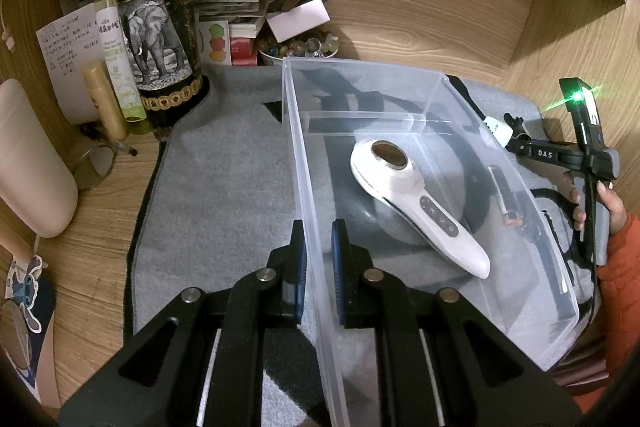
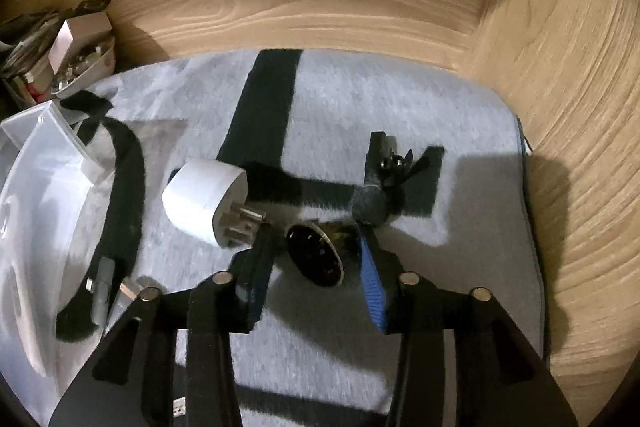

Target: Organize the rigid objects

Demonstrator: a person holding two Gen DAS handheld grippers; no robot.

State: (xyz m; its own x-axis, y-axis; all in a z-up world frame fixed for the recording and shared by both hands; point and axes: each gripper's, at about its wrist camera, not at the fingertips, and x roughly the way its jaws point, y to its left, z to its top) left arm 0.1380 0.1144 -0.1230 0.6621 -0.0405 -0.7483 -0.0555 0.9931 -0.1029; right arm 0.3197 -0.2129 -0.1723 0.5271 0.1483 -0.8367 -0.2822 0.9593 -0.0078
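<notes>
In the left wrist view, our left gripper (image 1: 319,239) straddles the near left wall of the clear plastic bin (image 1: 304,163): one blue-padded finger sits outside the wall, the other inside, with only a narrow gap between them. We cannot tell whether the pads actually press the plastic. Inside the bin, at about one o'clock from the fingers, a white handheld device (image 1: 416,199) lies flat on the bin floor, its round dark head pointing away and its button strip toward us. The bin rests on a grey mat with black stripes (image 1: 224,187). At three o'clock, past the bin's right wall, our right hand (image 1: 608,203) holds the other tool's handle. Farther off, at ten to eleven o'clock, a dark wine bottle with an elephant label (image 1: 156,39) stands on the wooden desk beside a slim green spray bottle (image 1: 116,59); behind them are stacked papers, and at twelve o'clock a bowl of small round items (image 1: 298,49).

In the right wrist view, our right gripper (image 2: 316,247) stands wide open above the mat and holds nothing. A round dark disc with a silvery rim (image 2: 316,259) lies between its fingers. Just past the left fingertip, at eleven o'clock, a white plug adapter (image 2: 206,201) lies on its side, prongs toward us. At one o'clock lies a small black clip-like piece (image 2: 382,163). The bin's corner shows at nine o'clock.
</notes>
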